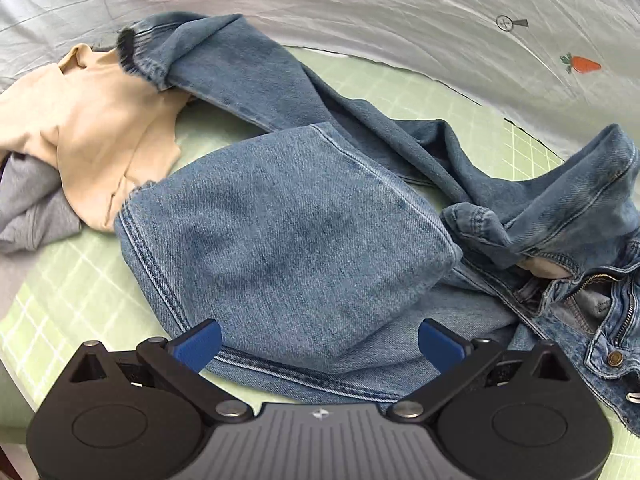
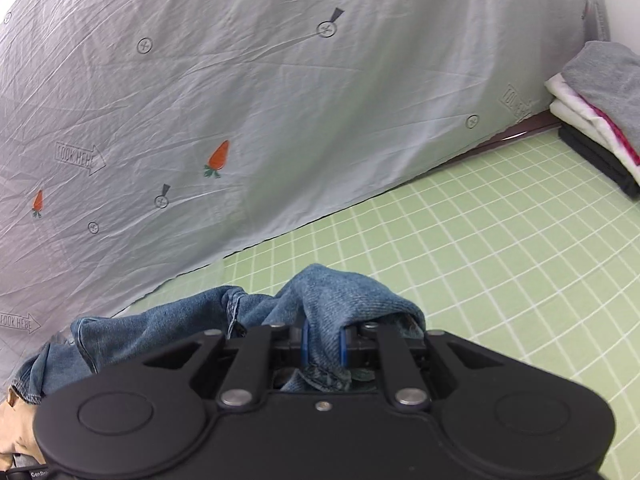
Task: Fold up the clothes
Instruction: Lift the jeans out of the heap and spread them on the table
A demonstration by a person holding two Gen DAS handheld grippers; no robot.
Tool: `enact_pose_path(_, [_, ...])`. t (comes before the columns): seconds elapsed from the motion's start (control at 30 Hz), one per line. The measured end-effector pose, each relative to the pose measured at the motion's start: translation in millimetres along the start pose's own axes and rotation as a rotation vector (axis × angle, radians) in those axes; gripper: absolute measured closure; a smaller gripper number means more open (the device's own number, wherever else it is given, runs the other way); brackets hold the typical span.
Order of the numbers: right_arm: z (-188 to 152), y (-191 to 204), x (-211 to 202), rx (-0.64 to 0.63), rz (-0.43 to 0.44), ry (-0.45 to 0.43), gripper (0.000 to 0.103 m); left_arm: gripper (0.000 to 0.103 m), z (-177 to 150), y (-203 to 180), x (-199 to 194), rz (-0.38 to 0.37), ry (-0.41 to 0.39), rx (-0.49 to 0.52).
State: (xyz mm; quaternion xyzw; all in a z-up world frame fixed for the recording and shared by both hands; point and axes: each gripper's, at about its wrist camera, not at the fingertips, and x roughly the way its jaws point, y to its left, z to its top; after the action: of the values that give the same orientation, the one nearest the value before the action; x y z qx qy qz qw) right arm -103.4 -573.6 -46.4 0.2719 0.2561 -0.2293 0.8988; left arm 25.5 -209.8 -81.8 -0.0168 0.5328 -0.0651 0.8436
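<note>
Left gripper (image 1: 319, 340): blue fingers spread wide, over a jeans leg, gripping nothing.
Right gripper (image 2: 323, 346): pinched on a denim fold.
Jeans (image 1: 296, 224): crumpled on green grid mat (image 1: 76, 276), waistband at 3 o'clock.
Beige garment (image 1: 100, 128): 9 o'clock, touching the jeans.
Folded stack (image 2: 600, 116): 2 o'clock, right view.

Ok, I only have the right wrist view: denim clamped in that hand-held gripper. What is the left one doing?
Observer: The left hand-held gripper is open above a leg of the jeans, gripping nothing.
Operator: Other clothes nearby?
Observer: A beige garment lies under the other leg's frayed hem, a grey garment beside it.
Operator: Is the fly fastened?
Observer: No, the zipper is open.
</note>
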Motion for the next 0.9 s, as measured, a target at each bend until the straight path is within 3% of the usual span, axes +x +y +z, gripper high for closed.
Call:
enact_pose_path(0.27, [34,-121,-23,0.063,-0.122,-0.052,0.088,0.0,-36,-72,20,0.018,0.038,-0.014])
enact_pose_path(0.43, [39,-178,-16,0.088,-0.184,0.009,0.082,0.0,-48,-111,39,0.034,0.067,-0.015])
enact_pose_path(0.6, [27,-193,-7,0.064,-0.183,0.079,0.073,0.0,-63,-121,41,0.074,0.087,0.028])
enact_pose_path(0.77, [17,-192,-2,0.08,-0.164,0.109,0.052,0.0,-68,-113,42,0.11,0.116,0.046])
enact_pose_path(0.9, [7,-195,-1,0.126,-0.143,0.149,0.047,0.0,-69,-111,45,0.132,0.127,0.059])
